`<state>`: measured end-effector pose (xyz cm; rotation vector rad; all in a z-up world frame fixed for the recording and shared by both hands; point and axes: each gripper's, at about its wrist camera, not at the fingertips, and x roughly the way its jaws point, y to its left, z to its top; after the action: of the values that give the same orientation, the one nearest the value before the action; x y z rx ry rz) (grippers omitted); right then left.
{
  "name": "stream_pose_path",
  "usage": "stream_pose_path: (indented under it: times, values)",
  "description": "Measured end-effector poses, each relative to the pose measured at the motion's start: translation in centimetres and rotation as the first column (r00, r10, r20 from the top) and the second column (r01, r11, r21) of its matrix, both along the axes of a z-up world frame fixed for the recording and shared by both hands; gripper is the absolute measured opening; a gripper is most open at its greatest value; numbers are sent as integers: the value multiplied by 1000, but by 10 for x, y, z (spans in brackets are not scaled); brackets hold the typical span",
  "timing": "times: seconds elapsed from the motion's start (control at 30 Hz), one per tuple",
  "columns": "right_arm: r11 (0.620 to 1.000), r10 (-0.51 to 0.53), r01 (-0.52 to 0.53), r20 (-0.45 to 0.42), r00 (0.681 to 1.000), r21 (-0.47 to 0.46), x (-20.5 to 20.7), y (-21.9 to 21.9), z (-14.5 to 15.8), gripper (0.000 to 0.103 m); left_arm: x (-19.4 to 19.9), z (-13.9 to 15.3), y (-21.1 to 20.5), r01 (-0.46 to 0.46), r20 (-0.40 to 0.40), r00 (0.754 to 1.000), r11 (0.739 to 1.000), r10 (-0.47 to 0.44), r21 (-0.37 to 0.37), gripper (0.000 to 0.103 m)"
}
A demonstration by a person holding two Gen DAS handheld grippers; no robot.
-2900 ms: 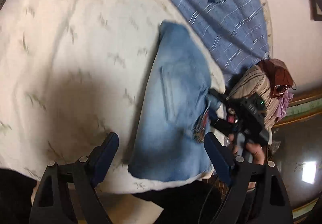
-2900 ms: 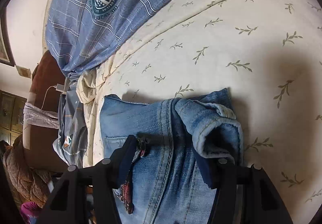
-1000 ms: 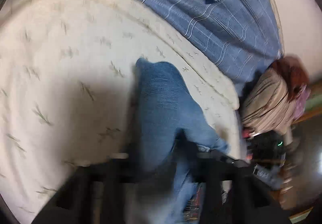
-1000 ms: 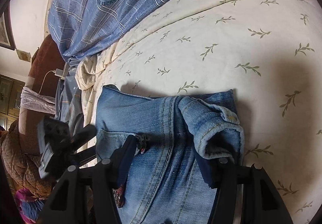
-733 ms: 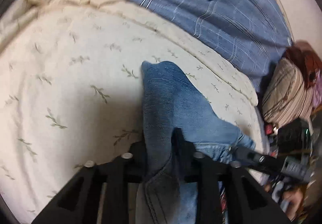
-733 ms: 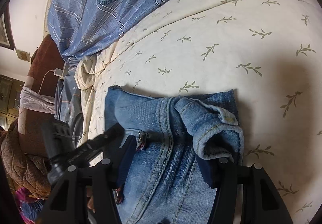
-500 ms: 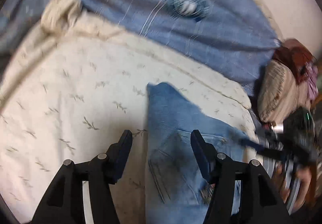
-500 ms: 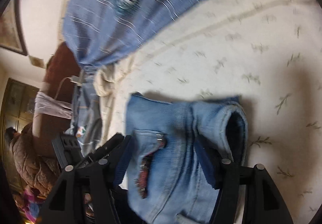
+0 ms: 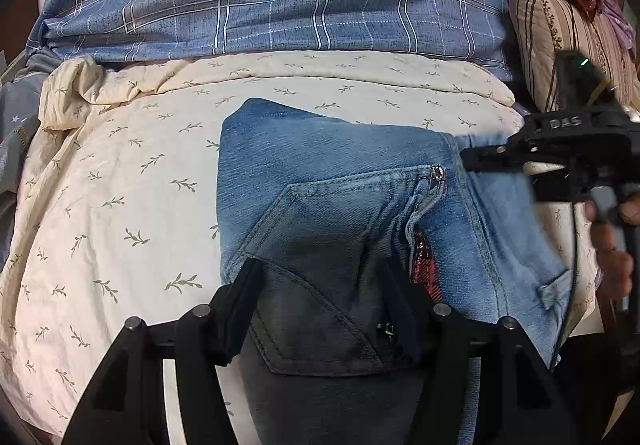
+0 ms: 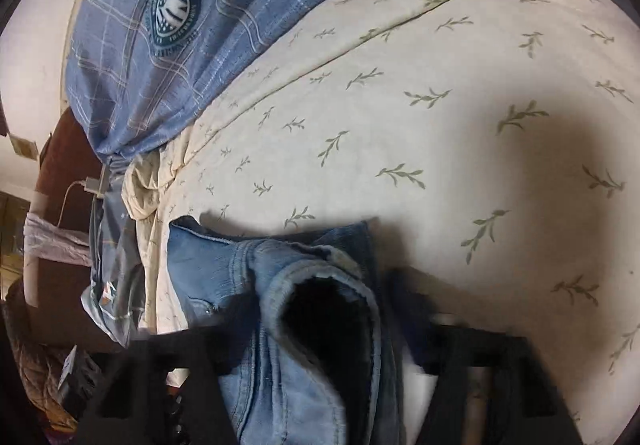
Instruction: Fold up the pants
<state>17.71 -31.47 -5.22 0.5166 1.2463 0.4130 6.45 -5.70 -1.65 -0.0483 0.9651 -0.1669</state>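
The blue jeans (image 9: 340, 181) lie folded on the cream leaf-print bedspread (image 9: 120, 185), back pocket up. My left gripper (image 9: 324, 277) is open above the pocket, its fingers spread either side of it, holding nothing. In the right wrist view the jeans (image 10: 304, 293) show a rolled hem or waist opening between my right gripper's (image 10: 320, 309) blurred fingers, which stand apart and open around the denim. The right gripper also shows in the left wrist view (image 9: 472, 161) at the jeans' right edge.
A blue plaid pillow with a round crest (image 9: 276, 1) lies at the head of the bed. A striped cushion (image 9: 560, 41) sits at the right. Bedding and a charger cable (image 10: 76, 193) lie off the bed's side.
My left gripper was shut on the jeans' edge, carried it over, then let go and opened. The right gripper tilted and shifted; the jeans now lie more compact.
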Motion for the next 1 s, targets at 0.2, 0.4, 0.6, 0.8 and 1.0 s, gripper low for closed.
stream_pose_path:
  times: [0.2,0.4,0.6,0.8,1.0]
  values:
    - [998,-63,64,13,998,-21,1,-5,-14,32,-6,0,-8,6,20,1000,999,-7,42,63]
    - [997,-61,59,43,997,46,-23,-23,12,67,-5,0,-3,-8,16,1000,1000,8,22,66]
    - [990,-20,27,-56,998,137,-73,-35,-7,69,-5,-1,-4,-23,17,1000,1000,23,21,66]
    - [982,12,1,-73,997,187,-88,-20,-29,47,-2,-3,-2,-52,5,999,998,52,26,78]
    - [999,21,-19,63,998,-33,-98,4,6,28,1,-6,3,-66,-14,998,998,66,-7,84]
